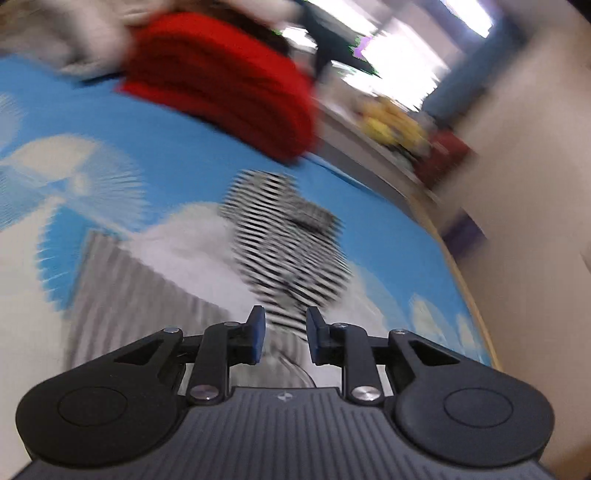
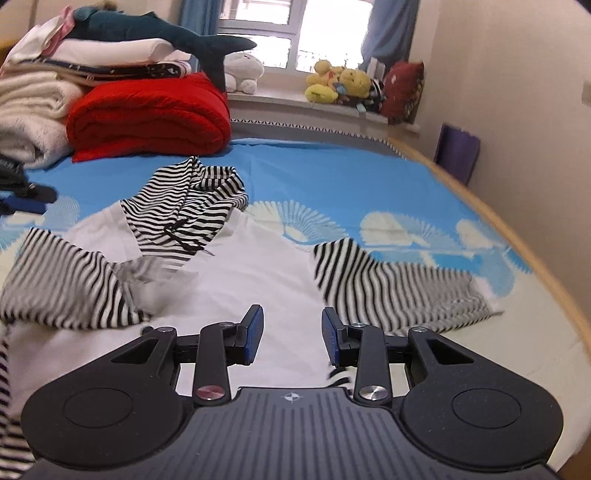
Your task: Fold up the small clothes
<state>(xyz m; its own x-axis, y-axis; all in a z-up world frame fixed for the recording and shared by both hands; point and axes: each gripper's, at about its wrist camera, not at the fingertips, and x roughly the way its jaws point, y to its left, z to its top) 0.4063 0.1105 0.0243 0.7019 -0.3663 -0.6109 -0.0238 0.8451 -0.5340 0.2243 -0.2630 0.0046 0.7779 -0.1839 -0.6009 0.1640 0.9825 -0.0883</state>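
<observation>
A small white hoodie [image 2: 251, 273] with black-and-white striped sleeves and hood lies spread on the blue bed sheet [image 2: 332, 173]. Its striped hood [image 2: 188, 206] is at the far end, one striped sleeve [image 2: 62, 288] lies at the left and one [image 2: 399, 284] at the right. My right gripper [image 2: 291, 336] is open and empty, low over the white body. The left wrist view is blurred by motion. My left gripper [image 1: 285, 332] is open and empty, just above the striped hood [image 1: 288, 251].
A folded red blanket [image 2: 151, 114] and a stack of white bedding [image 2: 33, 110] with a plush shark [image 2: 155, 33] stand at the far left. Plush toys [image 2: 340, 85] sit on the window sill. The bed's wooden edge [image 2: 517, 236] runs along the right by the wall.
</observation>
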